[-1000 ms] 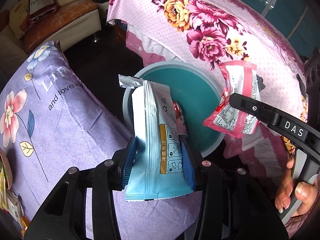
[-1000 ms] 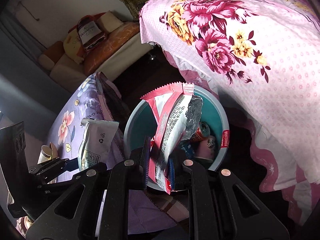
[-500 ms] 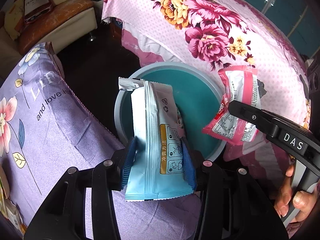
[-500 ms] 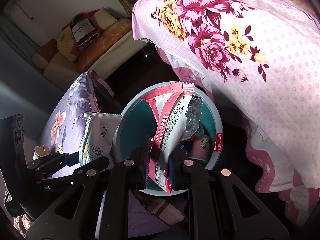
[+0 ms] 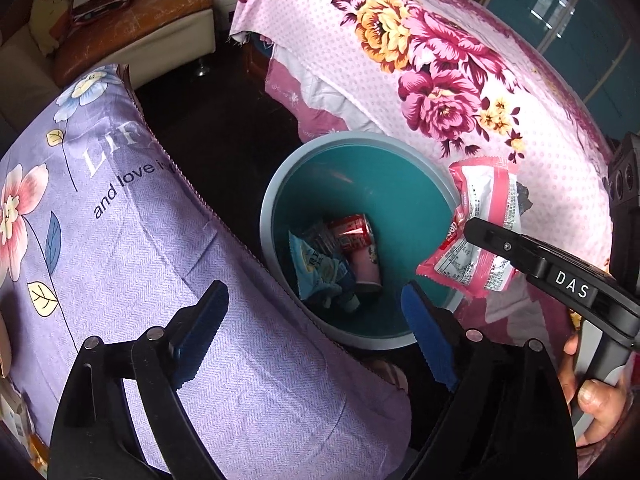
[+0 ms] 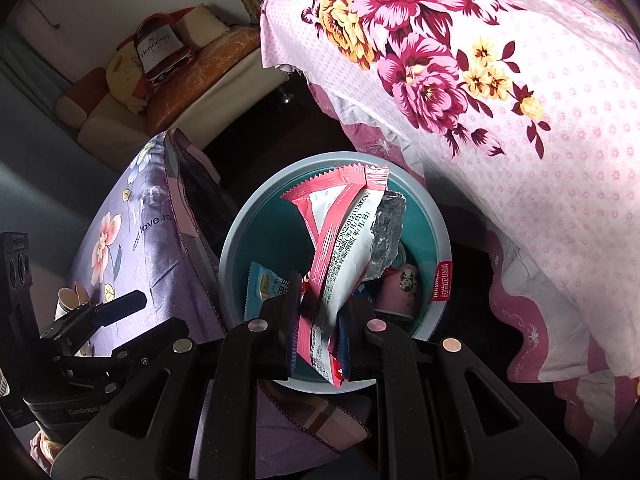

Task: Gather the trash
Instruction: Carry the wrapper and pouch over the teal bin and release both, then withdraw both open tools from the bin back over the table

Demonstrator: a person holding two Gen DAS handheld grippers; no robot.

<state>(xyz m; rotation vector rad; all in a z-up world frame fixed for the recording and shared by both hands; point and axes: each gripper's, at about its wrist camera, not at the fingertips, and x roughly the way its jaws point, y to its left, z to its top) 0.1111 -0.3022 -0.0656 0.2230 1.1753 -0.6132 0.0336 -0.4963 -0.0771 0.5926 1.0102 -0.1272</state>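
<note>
A round teal bin with a grey rim (image 5: 267, 216) stands on the dark floor, holding a red can (image 5: 354, 232), a pink cup (image 5: 368, 270) and a light blue packet (image 5: 316, 272). Above its near edge my left gripper (image 5: 312, 296) is open, jaws still opening, with nothing between the blue pads. My right gripper (image 6: 320, 304) is shut on a pink and white wrapper (image 6: 344, 232) with a silver inside, held over the bin's rim (image 6: 440, 240). The left wrist view shows the same wrapper (image 5: 480, 220) at the bin's right edge.
A purple flowered cover (image 5: 120, 248) slopes along the bin's left side. A pink floral bedspread (image 5: 440, 80) overhangs its right. A sofa with cushions (image 5: 120, 20) stands beyond the dark floor. A paper cup (image 6: 68, 300) lies on the purple cover. A hand (image 5: 592, 392) grips the right handle.
My left gripper has opened and the light blue packet it held has dropped into the bin. The right gripper keeps the pink wrapper over the bin, hardly moved.
</note>
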